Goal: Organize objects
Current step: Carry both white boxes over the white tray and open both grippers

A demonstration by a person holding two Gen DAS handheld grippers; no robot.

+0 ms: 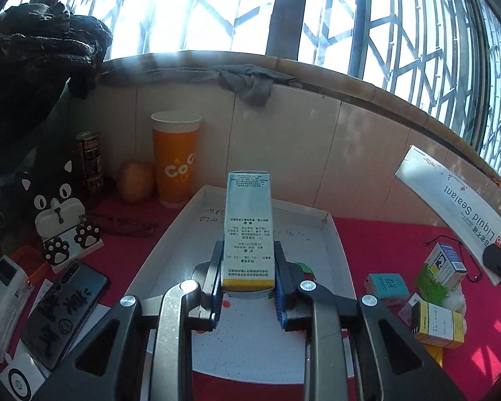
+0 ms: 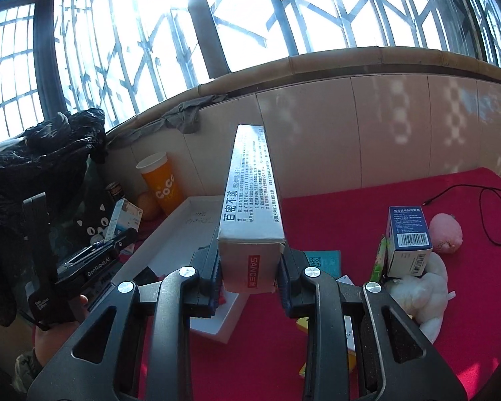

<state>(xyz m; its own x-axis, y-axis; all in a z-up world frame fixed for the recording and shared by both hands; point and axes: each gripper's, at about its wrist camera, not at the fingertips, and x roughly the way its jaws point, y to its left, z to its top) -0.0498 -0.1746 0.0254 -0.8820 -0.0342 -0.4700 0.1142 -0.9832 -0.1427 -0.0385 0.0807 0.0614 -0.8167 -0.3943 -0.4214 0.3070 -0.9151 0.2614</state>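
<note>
Left tool [image 1: 248, 279] is clamped on the short end of a slim medicine carton [image 1: 248, 230], held above the white tray [image 1: 170, 250]; right tool [image 2: 249, 272] is clamped on the end of the long Liquid Sealant box [image 2: 250, 193], raised over the red surface [image 2: 334, 220]. Both look like light, stiff cardboard that would dent under a hard squeeze, and the long box looks prone to levering in an end grip, so mid-length would hold steadier. Glare washes out the window, and the small boxes [image 1: 437, 320] at right are partly cut off.
</note>
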